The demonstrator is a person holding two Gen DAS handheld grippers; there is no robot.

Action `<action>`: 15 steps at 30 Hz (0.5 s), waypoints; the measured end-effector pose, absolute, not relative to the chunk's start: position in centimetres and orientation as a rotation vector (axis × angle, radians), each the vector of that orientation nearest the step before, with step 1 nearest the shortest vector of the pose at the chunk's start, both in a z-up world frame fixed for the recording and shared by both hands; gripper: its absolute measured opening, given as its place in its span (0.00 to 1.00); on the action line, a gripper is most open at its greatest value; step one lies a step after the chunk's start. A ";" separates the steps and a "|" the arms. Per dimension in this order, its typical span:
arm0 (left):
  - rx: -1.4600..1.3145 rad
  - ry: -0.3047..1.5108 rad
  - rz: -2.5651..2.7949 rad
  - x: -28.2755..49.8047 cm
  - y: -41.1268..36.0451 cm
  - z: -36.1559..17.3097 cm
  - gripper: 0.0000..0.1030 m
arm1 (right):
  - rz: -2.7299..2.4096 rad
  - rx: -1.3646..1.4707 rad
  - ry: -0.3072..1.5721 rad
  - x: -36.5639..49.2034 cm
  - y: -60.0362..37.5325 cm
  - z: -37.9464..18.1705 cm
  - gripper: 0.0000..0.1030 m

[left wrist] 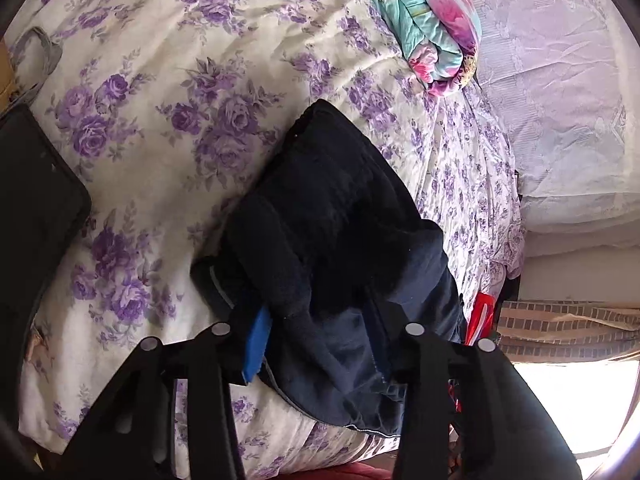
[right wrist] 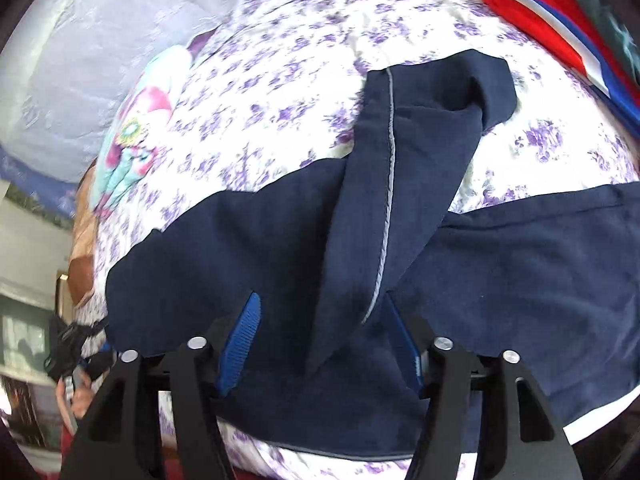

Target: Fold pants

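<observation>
While both claws hover low, your dark navy fleece pants (right wrist: 280, 240) lie bunched on the purple-flowered bedspread (right wrist: 280, 80), one leg running toward 12 o'clock. Right claw (right wrist: 320, 344) gapes wide astride that leg, nearer; left claw (left wrist: 320, 344) sits narrower over cloth, grip unclear.

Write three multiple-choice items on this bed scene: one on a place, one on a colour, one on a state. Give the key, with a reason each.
1. Where do the pants lie?
A. on the floral bedspread
B. on a bare floor
C. in a basket

2. What colour is the piping along the pants?
A. yellow
B. light grey
C. green

3. How does the right claw stand?
A. shut, clear of the cloth
B. out of view
C. open, cloth between its pads

Key:
1 A: purple flowers surround the cloth.
2 B: a pale grey line follows the seam.
3 C: the blue pads stand apart, a fold between them.
</observation>
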State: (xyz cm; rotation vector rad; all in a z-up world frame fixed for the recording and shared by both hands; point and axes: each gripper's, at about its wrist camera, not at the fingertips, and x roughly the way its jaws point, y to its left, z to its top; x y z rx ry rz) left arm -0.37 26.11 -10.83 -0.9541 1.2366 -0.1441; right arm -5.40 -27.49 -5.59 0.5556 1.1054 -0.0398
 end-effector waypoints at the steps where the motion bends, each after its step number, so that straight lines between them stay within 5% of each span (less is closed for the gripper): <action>1: -0.941 1.236 -0.143 -0.4 26.0 -10.7 0.39 | -0.088 0.520 1.115 -5.0 -27.0 -5.8 0.72; 4: -0.927 1.233 -0.149 -0.4 26.1 -10.4 0.35 | -0.138 0.468 1.145 -4.0 -26.6 -7.4 0.69; 5: -0.924 1.233 -0.149 -0.4 26.2 -10.3 0.33 | -0.137 0.510 1.136 -4.1 -27.1 -8.1 0.41; 6: -0.921 1.234 -0.151 -0.3 26.3 -10.3 0.31 | -0.130 0.575 1.128 -4.4 -28.1 -8.7 0.25; 8: -0.916 1.228 -0.160 0.1 26.5 -9.8 0.24 | -0.109 0.710 1.068 -5.2 -29.7 -8.4 0.09; 15: -0.789 1.178 -0.312 -0.9 25.6 -5.2 0.17 | -0.056 0.640 0.910 -11.0 -31.5 -1.1 0.08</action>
